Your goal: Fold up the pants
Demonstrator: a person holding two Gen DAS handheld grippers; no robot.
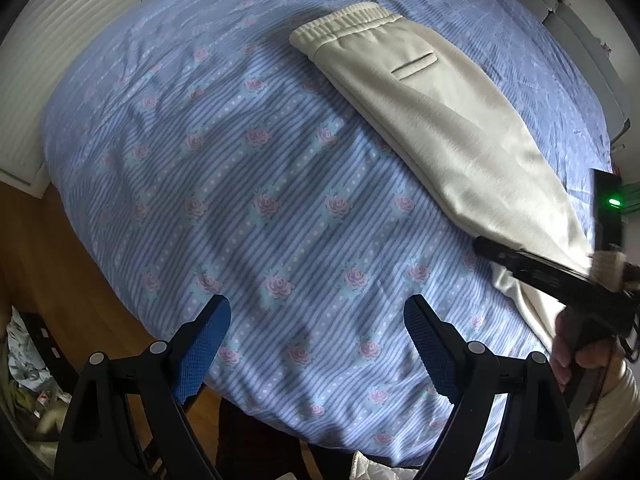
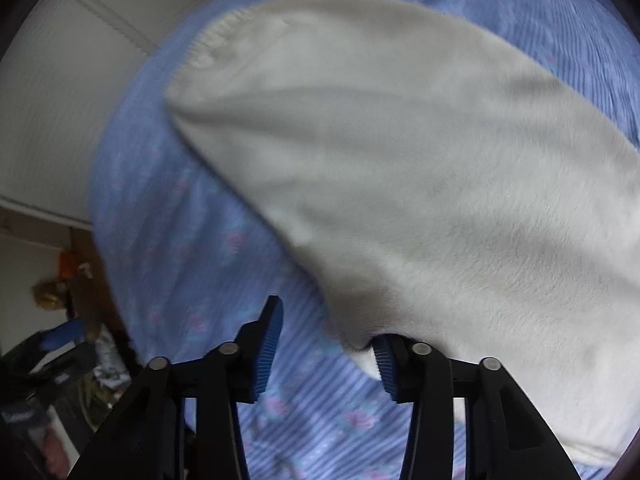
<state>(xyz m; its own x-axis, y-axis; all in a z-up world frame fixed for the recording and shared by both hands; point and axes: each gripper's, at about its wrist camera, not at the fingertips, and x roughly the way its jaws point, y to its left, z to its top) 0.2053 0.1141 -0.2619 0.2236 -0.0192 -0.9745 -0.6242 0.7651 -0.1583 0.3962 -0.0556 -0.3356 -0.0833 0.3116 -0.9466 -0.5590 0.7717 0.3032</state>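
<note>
Cream pants [image 1: 432, 108] lie folded lengthwise on the blue floral bed cover [image 1: 240, 184], waistband at the far end, back pocket up. My left gripper [image 1: 316, 344] is open and empty over the cover, well left of the pants. My right gripper [image 2: 328, 344] is open at the leg end of the pants [image 2: 420, 168]. The cloth drapes over its right finger and nothing lies between the pads. It also shows in the left wrist view [image 1: 520, 256] at the lower leg.
The bed's near edge drops to a wooden floor [image 1: 52, 280]. Clutter [image 1: 24, 364] lies on the floor at lower left. A white wall or cupboard [image 2: 68, 92] stands beyond the bed. A device with a green light [image 1: 614, 201] sits at the right.
</note>
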